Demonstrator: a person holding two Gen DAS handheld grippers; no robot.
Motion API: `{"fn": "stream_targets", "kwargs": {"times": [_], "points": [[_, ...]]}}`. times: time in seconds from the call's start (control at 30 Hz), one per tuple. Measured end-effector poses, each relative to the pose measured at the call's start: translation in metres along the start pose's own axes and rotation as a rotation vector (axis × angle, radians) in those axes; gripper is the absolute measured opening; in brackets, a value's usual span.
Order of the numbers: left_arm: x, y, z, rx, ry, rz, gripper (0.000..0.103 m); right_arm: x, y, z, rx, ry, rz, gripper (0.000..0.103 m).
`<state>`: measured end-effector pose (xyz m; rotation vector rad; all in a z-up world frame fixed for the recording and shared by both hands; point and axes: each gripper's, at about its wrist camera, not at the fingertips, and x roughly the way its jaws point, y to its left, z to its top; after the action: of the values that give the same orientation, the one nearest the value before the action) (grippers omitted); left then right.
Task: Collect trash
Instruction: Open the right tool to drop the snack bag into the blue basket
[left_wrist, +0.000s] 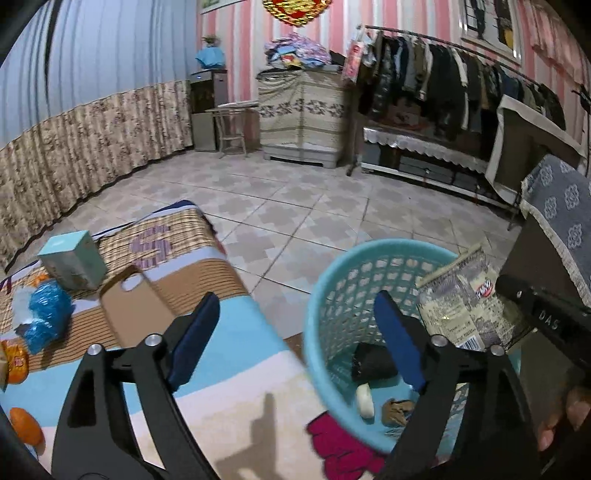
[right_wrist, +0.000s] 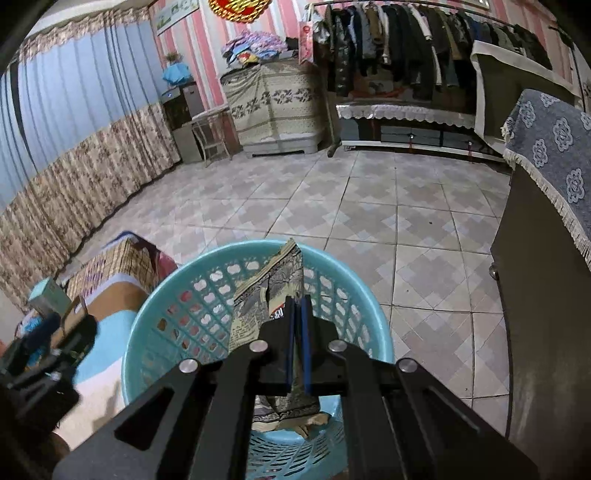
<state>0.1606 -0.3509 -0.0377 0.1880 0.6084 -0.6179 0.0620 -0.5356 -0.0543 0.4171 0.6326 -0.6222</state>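
The right claw (right_wrist: 297, 314) is clamped on a crumpled printed paper snack bag (right_wrist: 269, 295) above the round turquoise lattice plastic basket (right_wrist: 177, 295); the left claw (left_wrist: 295, 332) gapes empty. Let go off-centre, I judge, the bag could catch the rim and tip onto the tiled floor (right_wrist: 369, 221).

A turquoise lattice basket (left_wrist: 332, 295) is standing upright on the floor just beside the bed's edge. A crumpled printed wrapper (right_wrist: 273, 291) is sticking up over its rim. Inside, a black lump (left_wrist: 369, 360), a white piece (left_wrist: 365, 400) and a brown scrap (left_wrist: 397, 410) are lying on the bottom.
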Motion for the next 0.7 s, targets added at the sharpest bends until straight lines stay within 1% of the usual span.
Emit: {"fn": "stream_targets", "kwargs": {"times": [0.1, 0.23, 0.27, 0.3, 0.33, 0.37, 0.4, 0.5, 0.63, 0.7], "points": [[-0.01, 0.017, -0.001, -0.017, -0.014, 0.026, 0.09, 0.005, 0.009, -0.002, -0.027, 0.012, -0.011, 0.005], [-0.026, 0.038, -0.004, -0.043, -0.037, 0.057, 0.093, 0.014, 0.019, -0.005, -0.048, 0.042, -0.014, 0.006], [-0.029, 0.043, -0.005, -0.047, -0.041, 0.067, 0.094, 0.016, 0.021, -0.006, -0.051, 0.046, -0.015, 0.008], [-0.034, 0.049, -0.006, -0.052, -0.047, 0.081, 0.095, 0.017, 0.023, -0.007, -0.054, 0.047, -0.021, 0.013], [-0.038, 0.054, -0.007, -0.058, -0.05, 0.091, 0.096, 0.017, 0.025, -0.008, -0.061, 0.044, -0.031, 0.033], [-0.041, 0.06, -0.008, -0.066, -0.051, 0.103, 0.096, 0.017, 0.028, -0.008, -0.068, 0.033, -0.042, 0.06], [-0.045, 0.066, -0.009, -0.073, -0.05, 0.115, 0.097, 0.015, 0.03, -0.009, -0.079, 0.015, -0.055, 0.067], [-0.055, 0.082, -0.014, -0.092, -0.049, 0.149, 0.097, 0.014, 0.035, -0.011, -0.09, 0.015, -0.071, 0.067], [-0.074, 0.104, -0.021, -0.113, -0.057, 0.194, 0.097, 0.008, 0.037, -0.01, -0.093, -0.004, -0.093, 0.082], [-0.083, 0.112, -0.026, -0.12, -0.061, 0.219, 0.097, 0.006, 0.041, -0.01, -0.1, -0.011, -0.091, 0.084]]}}
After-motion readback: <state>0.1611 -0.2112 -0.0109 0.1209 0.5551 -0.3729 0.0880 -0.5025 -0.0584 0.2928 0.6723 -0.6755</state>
